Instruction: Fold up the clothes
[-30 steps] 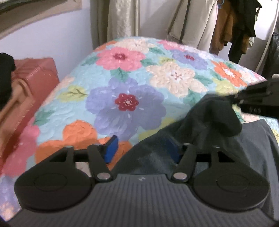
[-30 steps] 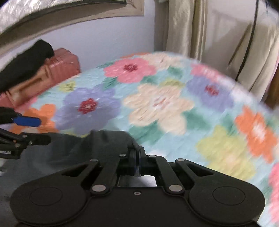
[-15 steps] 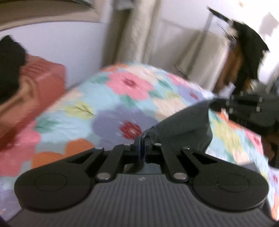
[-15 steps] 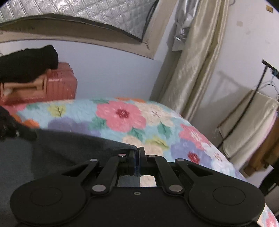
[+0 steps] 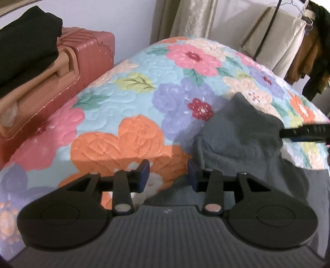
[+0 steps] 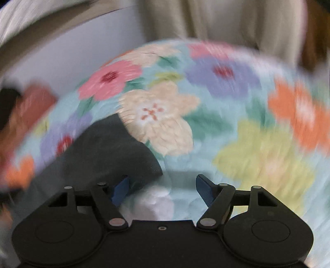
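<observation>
A dark grey garment [image 5: 237, 140] lies crumpled on the floral quilt [image 5: 127, 115], its bulk to the right in the left wrist view. My left gripper [image 5: 168, 174] stands open just above the quilt, with the right pad touching the cloth's edge and nothing between the pads. At the right edge of that view, my right gripper [image 5: 288, 133] reaches a corner of the garment. In the blurred right wrist view, the right gripper [image 6: 163, 189] is open. The garment [image 6: 107, 152] lies to its left, against the left pad.
A rose-red suitcase [image 5: 82, 57] stands left of the bed with folded black clothing [image 5: 26, 39] on top. A beige curtain [image 5: 185, 18] and a rack of hanging clothes [image 5: 288, 41] stand behind the bed. The quilt [image 6: 247, 144] spreads wide to the right.
Half a second ago both grippers were shut on the raised garment. Both have now opened, and the garment lies on the quilt. The right wrist view is still moving.
</observation>
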Motion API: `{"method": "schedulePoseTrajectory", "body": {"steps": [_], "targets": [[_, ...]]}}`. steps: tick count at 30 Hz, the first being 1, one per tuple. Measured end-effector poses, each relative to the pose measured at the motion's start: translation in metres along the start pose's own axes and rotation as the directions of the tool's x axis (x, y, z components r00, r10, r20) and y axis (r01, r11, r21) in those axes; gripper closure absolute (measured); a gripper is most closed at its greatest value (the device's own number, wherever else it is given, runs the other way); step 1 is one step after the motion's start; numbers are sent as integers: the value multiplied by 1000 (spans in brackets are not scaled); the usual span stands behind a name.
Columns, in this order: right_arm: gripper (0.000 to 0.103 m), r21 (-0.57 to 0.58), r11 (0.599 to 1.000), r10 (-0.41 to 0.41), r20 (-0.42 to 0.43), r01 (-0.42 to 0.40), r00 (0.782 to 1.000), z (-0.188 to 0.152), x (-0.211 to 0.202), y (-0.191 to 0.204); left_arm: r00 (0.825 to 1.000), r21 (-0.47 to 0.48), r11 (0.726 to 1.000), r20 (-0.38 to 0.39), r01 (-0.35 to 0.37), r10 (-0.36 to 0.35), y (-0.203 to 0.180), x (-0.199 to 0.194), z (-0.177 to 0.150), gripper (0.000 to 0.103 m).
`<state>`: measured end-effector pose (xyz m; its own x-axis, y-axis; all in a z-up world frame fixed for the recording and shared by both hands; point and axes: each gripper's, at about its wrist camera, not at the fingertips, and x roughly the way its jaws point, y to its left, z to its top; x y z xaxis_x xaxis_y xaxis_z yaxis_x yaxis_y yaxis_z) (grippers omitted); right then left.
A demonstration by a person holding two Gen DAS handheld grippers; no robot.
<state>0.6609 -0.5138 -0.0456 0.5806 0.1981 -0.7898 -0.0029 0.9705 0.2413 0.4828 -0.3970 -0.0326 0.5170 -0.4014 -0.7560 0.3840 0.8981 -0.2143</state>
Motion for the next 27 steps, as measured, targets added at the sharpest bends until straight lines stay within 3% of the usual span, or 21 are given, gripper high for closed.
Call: {"method": "schedulePoseTrajectory", "body": {"steps": [3, 4, 5, 6, 7, 10, 12, 13, 15, 17, 19, 20, 23, 27], "targets": [[24, 72, 995, 69, 29, -71, 997, -4, 10, -2, 1000, 1, 1000, -5, 8, -8, 1, -14, -6, 62], [35, 96, 991, 91, 40, -95, 995, -5, 13, -3, 1000, -3, 1000, -7, 4, -4, 2, -18, -9, 62], [59, 119, 986, 113, 51, -118, 992, -6, 16, -4, 1000, -4, 1000, -10, 1, -1, 4, -21, -12, 62], [95, 142, 980, 135, 63, -142, 989, -7, 19, -4, 1000, -5, 1000, -13, -1, 1, 6, -23, -15, 62], [97, 111, 985, 124, 78, -133, 989, -7, 19, 2, 1000, -7, 1000, -15, -7, 7, 8, -27, -19, 62], [99, -35, 999, -3, 144, 8, 990, 1, 10, 24, 997, -5, 997, 14, -75, 75, 19, -44, -34, 62], [99, -80, 990, -103, 181, 120, 978, 7, 5, 34, 981, -36, 985, 87, -168, 171, 31, -66, -44, 62], [97, -101, 979, -152, 201, 175, 968, 10, 2, 39, 974, -55, 980, 115, -192, 198, 38, -77, -48, 62], [86, -135, 955, -229, 225, 263, 947, 15, -2, 48, 974, -110, 978, 121, -179, 192, 57, -99, -54, 57], [82, -140, 967, -180, 215, 213, 960, 11, -8, 55, 984, -155, 978, 89, -141, 156, 71, -115, -64, 55], [60, -129, 985, -85, 197, 111, 977, 2, -17, 66, 988, -192, 973, 65, -128, 143, 82, -130, -78, 55], [57, -121, 991, -35, 185, 58, 982, -3, -21, 72, 988, -211, 969, 53, -131, 145, 87, -137, -86, 55], [56, -153, 985, 98, 106, -81, 990, -21, -29, 102, 990, -278, 952, 14, -131, 140, 101, -154, -110, 55], [52, -238, 942, 242, -10, -237, 970, -52, -41, 148, 997, -350, 935, 15, -67, 77, 117, -181, -149, 55]]}}
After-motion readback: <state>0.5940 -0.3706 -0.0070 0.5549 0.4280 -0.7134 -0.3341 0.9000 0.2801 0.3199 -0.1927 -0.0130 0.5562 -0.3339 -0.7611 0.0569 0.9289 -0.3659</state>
